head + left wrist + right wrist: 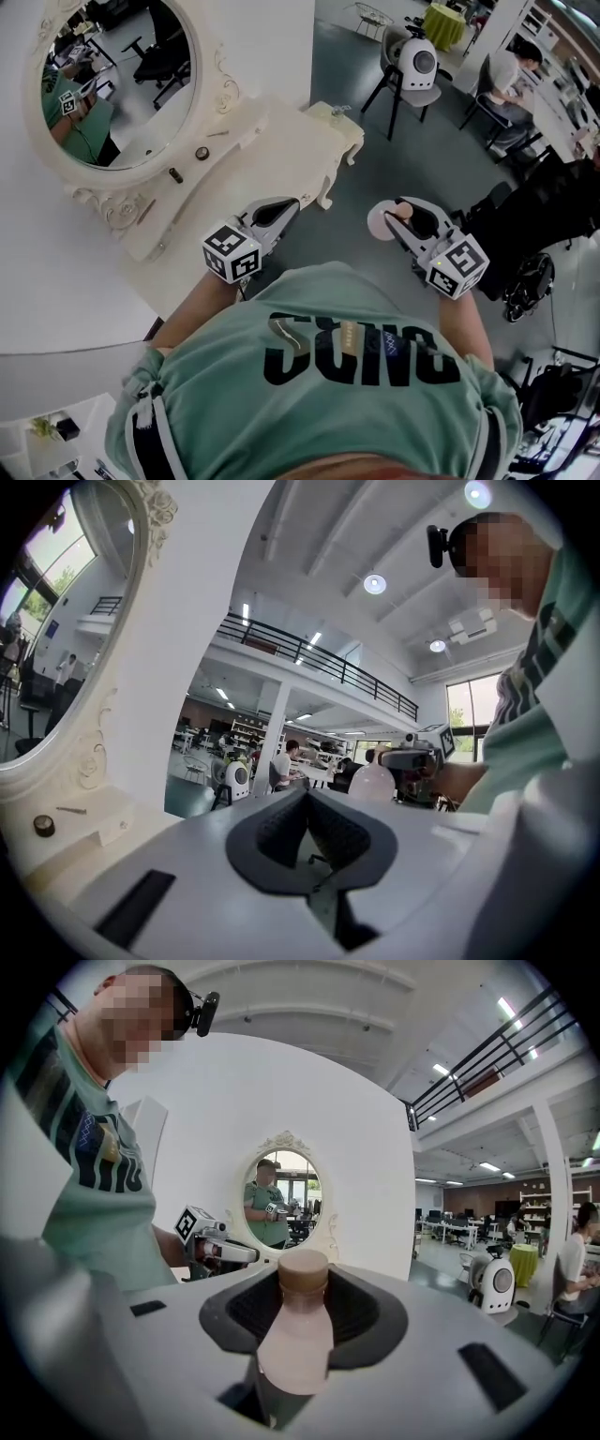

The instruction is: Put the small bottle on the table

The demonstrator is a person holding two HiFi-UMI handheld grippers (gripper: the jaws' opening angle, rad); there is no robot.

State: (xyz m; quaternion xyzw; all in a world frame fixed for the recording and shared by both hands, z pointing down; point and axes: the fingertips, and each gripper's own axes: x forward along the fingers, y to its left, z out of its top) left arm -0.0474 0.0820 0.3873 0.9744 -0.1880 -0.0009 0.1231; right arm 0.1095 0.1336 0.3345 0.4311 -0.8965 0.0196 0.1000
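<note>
The small bottle (293, 1337) has a pale pinkish-white body and a tan cap. It lies lengthwise between the dark pads of my right gripper (302, 1312), cap pointing away, and the jaws are shut on it. In the head view the small bottle (381, 223) shows as a white round at the tip of the right gripper (398, 214), held over the grey floor to the right of the cream dressing table (281, 141). My left gripper (284, 208) hovers by the table's front edge. Its pads (281, 825) meet with nothing between them.
An oval mirror (112, 75) in a carved white frame stands on the table against the white wall. A small dark jar (202, 153) and a small dark stick (175, 175) lie near it. Across the floor are a white round robot (417, 64) on a chair and a seated person (511, 75).
</note>
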